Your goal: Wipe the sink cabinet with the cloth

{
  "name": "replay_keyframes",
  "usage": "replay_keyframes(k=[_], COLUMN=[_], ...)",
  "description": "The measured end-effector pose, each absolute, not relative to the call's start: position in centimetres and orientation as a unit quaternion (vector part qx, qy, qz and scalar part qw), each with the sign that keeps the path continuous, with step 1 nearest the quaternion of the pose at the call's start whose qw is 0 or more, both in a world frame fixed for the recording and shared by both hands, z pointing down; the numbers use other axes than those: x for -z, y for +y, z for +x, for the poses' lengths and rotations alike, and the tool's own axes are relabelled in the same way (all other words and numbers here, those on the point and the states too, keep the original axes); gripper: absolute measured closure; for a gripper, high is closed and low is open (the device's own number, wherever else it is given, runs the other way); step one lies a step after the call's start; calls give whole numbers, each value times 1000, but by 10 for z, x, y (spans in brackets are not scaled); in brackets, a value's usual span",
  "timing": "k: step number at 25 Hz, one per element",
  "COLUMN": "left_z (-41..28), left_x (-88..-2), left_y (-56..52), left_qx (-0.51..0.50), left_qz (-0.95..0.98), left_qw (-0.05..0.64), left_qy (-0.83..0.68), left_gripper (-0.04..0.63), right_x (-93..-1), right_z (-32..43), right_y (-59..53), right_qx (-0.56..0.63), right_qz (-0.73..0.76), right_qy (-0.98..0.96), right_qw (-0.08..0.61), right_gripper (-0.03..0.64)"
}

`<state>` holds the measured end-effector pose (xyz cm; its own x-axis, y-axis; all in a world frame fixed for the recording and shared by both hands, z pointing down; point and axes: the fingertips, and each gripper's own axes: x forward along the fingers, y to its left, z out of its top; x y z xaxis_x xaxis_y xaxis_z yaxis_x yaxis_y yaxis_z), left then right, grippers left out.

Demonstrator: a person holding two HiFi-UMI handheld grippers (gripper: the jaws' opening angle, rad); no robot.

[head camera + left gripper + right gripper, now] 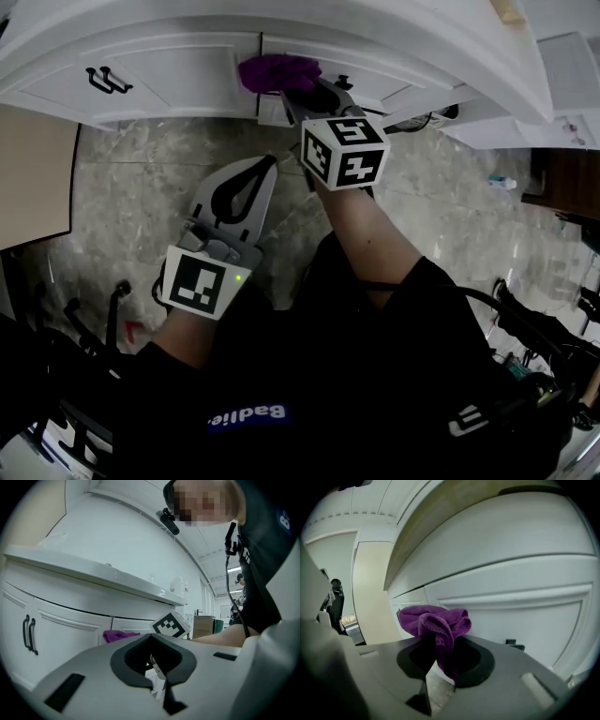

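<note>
My right tongs (292, 94) are clamped on the purple cloth (278, 71), one fold pinched between the jaws and the rest bunched loose past the tips; the bunch sits against the white sink cabinet (178, 61), just under the front edge of the worktop (394, 37), by the seam between two panels; how hard it presses I cannot tell. My left tongs (270, 164) hang lower, jaws together on nothing, above the marble floor (131, 169), apart from the cabinet. The cloth looks soft, light and limp; I judge it will crumple and drag rather than slide flat; a hold near its middle, with plenty left out front, should put fabric, not tongs, on the paint.
</note>
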<state>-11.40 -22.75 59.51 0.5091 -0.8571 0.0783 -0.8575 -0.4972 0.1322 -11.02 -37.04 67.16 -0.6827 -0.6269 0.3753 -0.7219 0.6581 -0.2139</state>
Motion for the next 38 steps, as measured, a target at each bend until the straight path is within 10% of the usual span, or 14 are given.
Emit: replay_keyframes(k=[13,24,38], left_z=[-138,-132,-115], left_x=[-617,-639,-648], left_y=[-216,-203,-198], left_qx=[17,20,17], left_qz=[853,859,867], left_qw=[64,76,75], left_qy=[-517,-507,-493], left_gripper=[591,591,591], right_x=[-784,-618,-731], right_z=[-91,-55,-52], right_y=[-362,-358,-370], right_qx=[-221,-131,-201], right_qz=[390,379,405], right_qy=[-865,-914,-883], right_qw=[224,62,127], right_gripper=[531,531,531])
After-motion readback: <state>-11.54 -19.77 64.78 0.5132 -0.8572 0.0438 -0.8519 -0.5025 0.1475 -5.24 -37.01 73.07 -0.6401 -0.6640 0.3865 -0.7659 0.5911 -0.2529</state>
